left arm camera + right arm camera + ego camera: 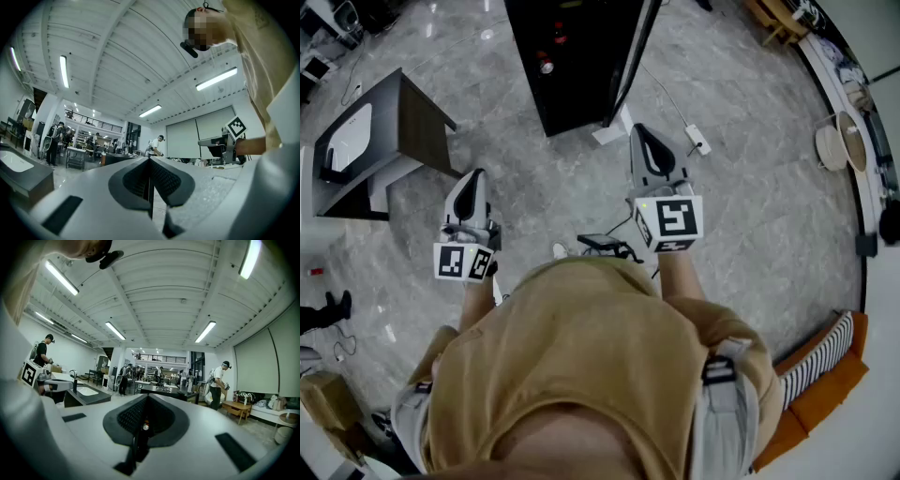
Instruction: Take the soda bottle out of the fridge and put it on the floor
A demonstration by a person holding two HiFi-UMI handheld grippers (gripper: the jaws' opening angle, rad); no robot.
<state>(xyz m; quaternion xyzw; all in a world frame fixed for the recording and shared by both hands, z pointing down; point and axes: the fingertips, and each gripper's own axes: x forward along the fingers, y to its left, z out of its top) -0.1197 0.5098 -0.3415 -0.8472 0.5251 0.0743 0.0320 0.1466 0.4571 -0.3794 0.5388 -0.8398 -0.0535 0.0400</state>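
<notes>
A tall black fridge [572, 56] stands on the grey floor ahead of me, its door [633, 56] swung open to the right. Small red and silver things [547, 64] show inside; I cannot make out a soda bottle. My left gripper [472, 184] is held at the left, well short of the fridge, jaws shut and empty, meeting in the left gripper view [150, 164]. My right gripper [642, 137] is nearer the fridge door, also shut with nothing held [146, 401]. Both point level into the room.
A dark grey counter with a white sink [366, 141] stands at the left. A white power adapter [696, 139] and its cable lie on the floor by the fridge door. An orange sofa [830, 380] is at the lower right. Other people [218, 383] work in the hall.
</notes>
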